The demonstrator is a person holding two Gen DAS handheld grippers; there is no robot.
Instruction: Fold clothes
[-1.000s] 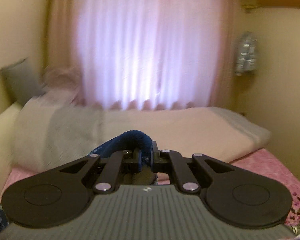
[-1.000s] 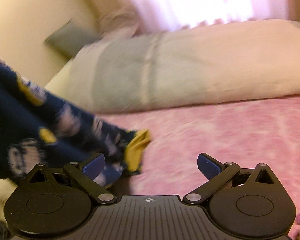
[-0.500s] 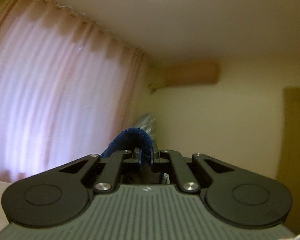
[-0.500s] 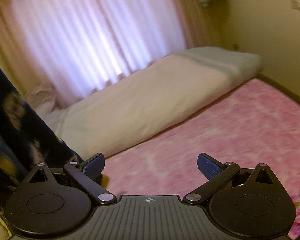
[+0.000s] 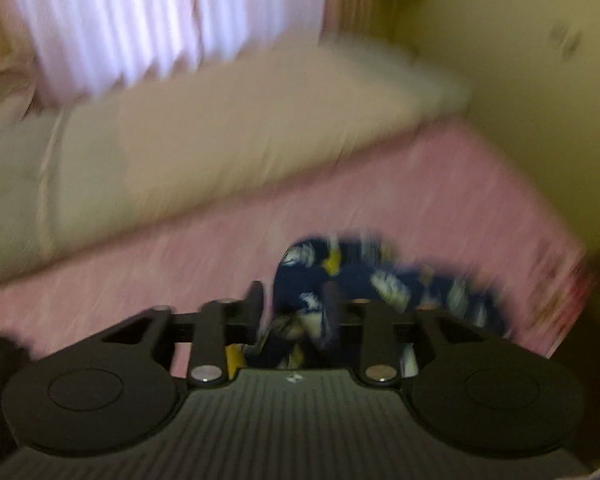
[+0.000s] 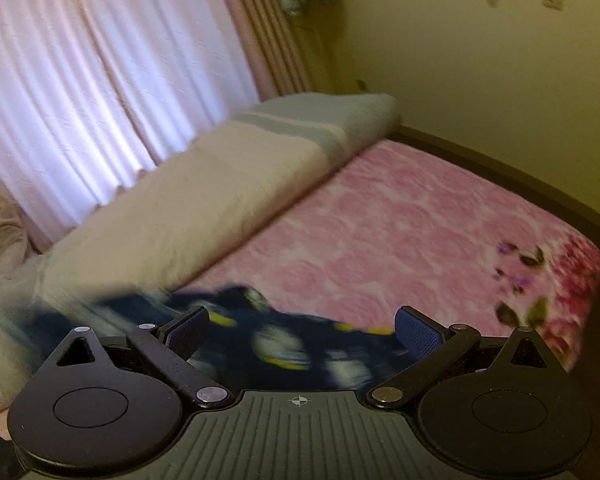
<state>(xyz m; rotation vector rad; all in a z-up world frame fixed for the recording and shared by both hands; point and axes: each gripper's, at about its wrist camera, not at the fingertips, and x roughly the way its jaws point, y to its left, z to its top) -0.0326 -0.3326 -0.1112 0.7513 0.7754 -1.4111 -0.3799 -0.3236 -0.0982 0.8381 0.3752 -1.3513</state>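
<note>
We see one navy patterned garment [image 6: 284,344] lying on the pink bedspread [image 6: 420,232], near its front edge. Our left gripper [image 5: 294,312] has its fingers parted a little with the cloth between them; the blur keeps us from telling whether it grips. Our right gripper [image 6: 300,332] is spread wide above the garment, holding nothing. One long cream bolster [image 6: 204,184] lines the curtain [image 6: 100,80] side; the bedspread beyond lies open to the wall.
</note>
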